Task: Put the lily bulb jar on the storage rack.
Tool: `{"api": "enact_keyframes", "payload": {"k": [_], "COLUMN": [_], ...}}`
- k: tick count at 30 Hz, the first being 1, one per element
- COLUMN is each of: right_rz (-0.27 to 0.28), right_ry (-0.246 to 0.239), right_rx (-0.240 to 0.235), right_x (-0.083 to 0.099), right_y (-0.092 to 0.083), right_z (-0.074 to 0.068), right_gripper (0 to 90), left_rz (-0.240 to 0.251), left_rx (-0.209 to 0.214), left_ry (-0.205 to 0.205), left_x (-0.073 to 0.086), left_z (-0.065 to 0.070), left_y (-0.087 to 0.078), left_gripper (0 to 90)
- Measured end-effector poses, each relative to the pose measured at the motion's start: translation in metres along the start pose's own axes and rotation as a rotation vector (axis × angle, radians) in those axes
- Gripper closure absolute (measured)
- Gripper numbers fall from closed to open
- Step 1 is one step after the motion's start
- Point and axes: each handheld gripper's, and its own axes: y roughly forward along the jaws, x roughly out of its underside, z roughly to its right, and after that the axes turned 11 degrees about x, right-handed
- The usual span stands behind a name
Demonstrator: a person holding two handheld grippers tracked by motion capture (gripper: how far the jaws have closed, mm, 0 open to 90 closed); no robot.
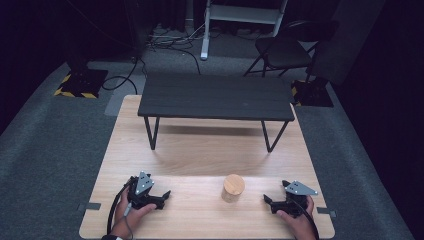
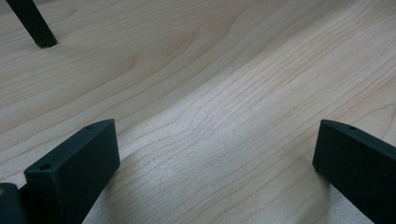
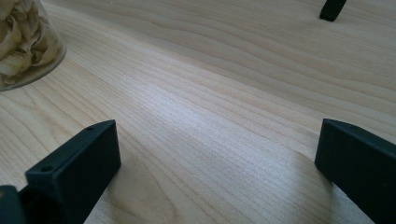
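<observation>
A round jar (image 1: 233,188) with a wooden lid stands near the front of the light wooden table (image 1: 200,150), between my two hands. In the right gripper view its clear glass base (image 3: 25,42) holds pale, crinkled pieces. My left gripper (image 1: 165,195) rests on the table to the jar's left, jaws pointing right, and it is open (image 2: 215,158) over bare wood. On the jar's right lies my right gripper (image 1: 267,201), pointing left toward the jar, also open (image 3: 217,158) with nothing between its jaws. Neither gripper touches the jar.
A low black bench-like stand (image 1: 216,97) with thin metal legs (image 1: 151,132) sits across the far half of the table. One leg foot (image 2: 39,28) appears ahead of the left gripper, another (image 3: 332,9) ahead of the right. Grey carpet, cables and a folding chair (image 1: 285,50) lie beyond.
</observation>
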Motion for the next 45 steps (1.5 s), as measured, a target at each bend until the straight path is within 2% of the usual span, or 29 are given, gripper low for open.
{"api": "enact_keyframes", "payload": {"k": [17,21,22,23,26,27,28,29,32,33,36,45], "right_rz": [0.000,-0.007,-0.007,0.017,0.029,0.041,0.041,0.059,0.077,0.077,0.090,0.101], "right_ry": [0.000,-0.046,-0.046,-0.060,-0.081,-0.096,-0.096,-0.124,-0.158,-0.158,-0.197,-0.254], "right_rx": [0.001,-0.047,-0.047,-0.085,-0.113,-0.147,-0.147,-0.189,-0.242,-0.242,-0.310,-0.361], "right_x": [0.000,-0.005,-0.005,-0.004,-0.006,-0.010,-0.010,-0.016,-0.027,-0.027,-0.042,-0.065], "right_y": [0.000,-0.002,-0.002,-0.003,-0.003,-0.002,-0.002,-0.001,0.002,0.002,0.008,0.020], "right_z": [0.000,0.006,0.006,0.010,0.012,0.014,0.014,0.014,0.012,0.012,0.007,-0.010], "right_gripper": [0.0,1.1,1.1,1.7,2.0,1.9,1.9,2.0,2.0,2.0,1.9,1.9], "left_rz": [0.000,0.000,0.000,0.000,0.000,0.000,0.000,0.000,0.000,0.000,0.000,0.000], "left_rx": [0.000,0.000,0.000,0.000,0.000,0.000,0.000,0.000,0.000,0.000,0.000,0.000], "left_ry": [0.000,0.000,0.000,0.000,0.000,0.000,0.000,0.000,0.000,0.000,0.000,0.000], "left_x": [0.000,0.000,0.000,0.000,0.000,0.000,0.000,0.000,0.000,0.000,0.000,0.000], "left_z": [0.000,0.000,0.000,0.000,0.000,0.000,0.000,0.000,0.000,0.000,0.000,0.000], "left_y": [0.000,0.000,0.000,0.000,0.000,0.000,0.000,0.000,0.000,0.000,0.000,0.000], "left_gripper": [0.5,0.5,0.5,0.5,0.5,0.5,0.5,0.5,0.5,0.5,0.5,0.5]}}
